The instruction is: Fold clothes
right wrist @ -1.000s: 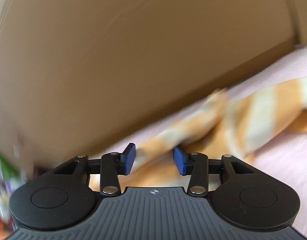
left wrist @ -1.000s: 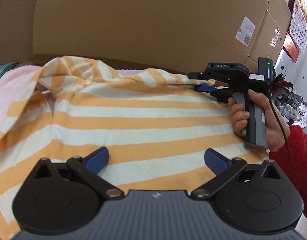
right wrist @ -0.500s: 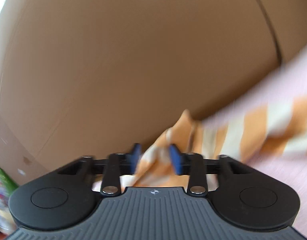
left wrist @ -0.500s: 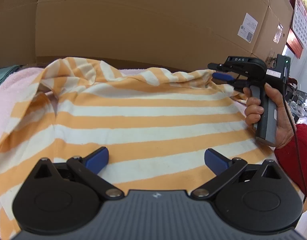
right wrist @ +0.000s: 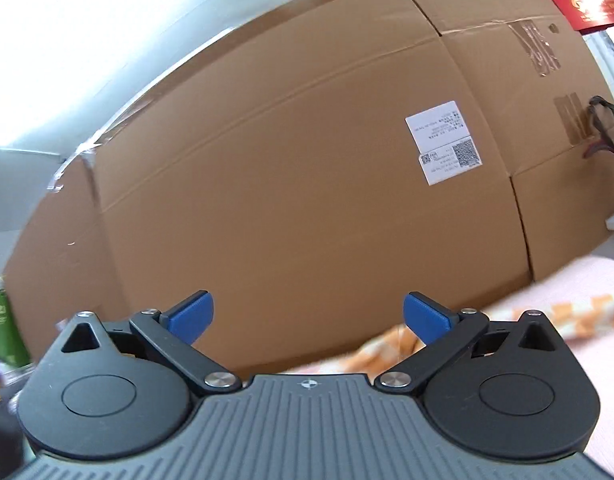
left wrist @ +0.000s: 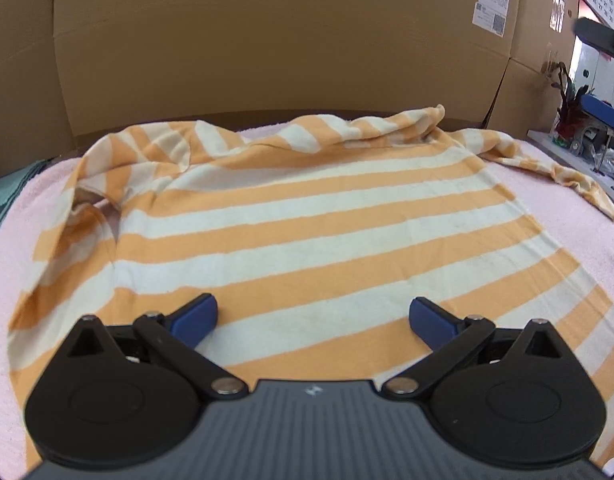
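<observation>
An orange-and-cream striped shirt (left wrist: 307,216) lies spread on a pink towel (left wrist: 579,232), its left sleeve bunched and its right sleeve (left wrist: 547,160) stretched out to the right. My left gripper (left wrist: 313,318) hovers open over the shirt's near hem with nothing between its blue pads. My right gripper (right wrist: 307,316) is open and empty, raised and facing the cardboard; only a blurred strip of the shirt (right wrist: 563,316) shows low at its right. A dark part of the right gripper (left wrist: 603,36) pokes in at the left wrist view's upper right edge.
Large cardboard boxes (left wrist: 267,40) wall off the back of the towel. A teal cloth (left wrist: 11,192) lies at the left edge. At the right stand a small dark-red plant (left wrist: 569,100) and cluttered shelving. A green can (right wrist: 3,328) sits at the right wrist view's left edge.
The right gripper let go of the shirt's right sleeve, opened wide and lifted up and away. The sleeve now lies stretched out on the towel. The left gripper stayed open in place.
</observation>
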Demonstrator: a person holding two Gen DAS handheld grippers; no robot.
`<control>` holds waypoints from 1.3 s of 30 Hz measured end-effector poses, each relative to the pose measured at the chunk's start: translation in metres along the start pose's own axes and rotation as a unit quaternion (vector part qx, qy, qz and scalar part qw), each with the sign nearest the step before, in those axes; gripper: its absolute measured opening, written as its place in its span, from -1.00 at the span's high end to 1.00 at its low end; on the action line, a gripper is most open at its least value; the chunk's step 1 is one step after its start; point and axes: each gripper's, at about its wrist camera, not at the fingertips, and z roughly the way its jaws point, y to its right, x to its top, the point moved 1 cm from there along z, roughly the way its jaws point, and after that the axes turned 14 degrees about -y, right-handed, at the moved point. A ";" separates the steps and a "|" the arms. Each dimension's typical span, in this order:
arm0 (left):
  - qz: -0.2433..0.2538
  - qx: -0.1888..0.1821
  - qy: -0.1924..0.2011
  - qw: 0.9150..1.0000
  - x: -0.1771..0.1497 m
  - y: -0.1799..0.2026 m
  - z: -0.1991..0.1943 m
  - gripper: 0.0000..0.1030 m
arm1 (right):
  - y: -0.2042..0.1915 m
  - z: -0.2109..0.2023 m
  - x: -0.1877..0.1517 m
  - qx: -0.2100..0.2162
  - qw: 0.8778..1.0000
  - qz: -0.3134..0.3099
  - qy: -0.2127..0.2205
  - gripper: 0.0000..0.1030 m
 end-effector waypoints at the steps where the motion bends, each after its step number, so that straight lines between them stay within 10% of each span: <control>1: 0.000 0.002 0.000 1.000 0.000 0.000 0.000 -0.99 | -0.002 -0.004 -0.001 -0.003 1.000 0.011 -0.018 -0.96; 8: -0.059 0.039 0.048 0.996 -0.016 -0.012 -0.024 -0.98 | 0.032 0.002 -0.012 -0.063 0.990 0.011 -0.129 -0.19; 12: -0.067 -0.001 0.090 0.994 -0.062 -0.018 -0.068 -0.98 | 0.054 -0.025 -0.040 -0.076 0.976 0.033 -0.199 0.27; 27: -0.074 -0.021 0.084 0.993 -0.153 -0.032 -0.113 -0.97 | 0.051 -0.061 -0.080 -0.034 0.978 0.017 -0.204 0.22; 31: -0.088 -0.038 0.105 0.990 -0.157 -0.033 -0.117 -0.92 | 0.047 -0.059 -0.087 -0.050 0.979 0.016 -0.196 0.87; 33: -0.096 -0.047 0.116 0.988 -0.159 -0.034 -0.119 -0.56 | 0.053 -0.062 -0.085 -0.042 0.979 0.042 -0.193 0.87; 37: -0.112 -0.065 0.137 0.982 -0.163 -0.036 -0.123 0.91 | 0.062 -0.071 -0.085 -0.013 0.979 0.078 -0.190 0.88; 39: -0.119 -0.074 0.147 0.979 -0.164 -0.037 -0.126 1.00 | 0.066 -0.073 -0.084 0.008 0.977 0.104 -0.187 0.88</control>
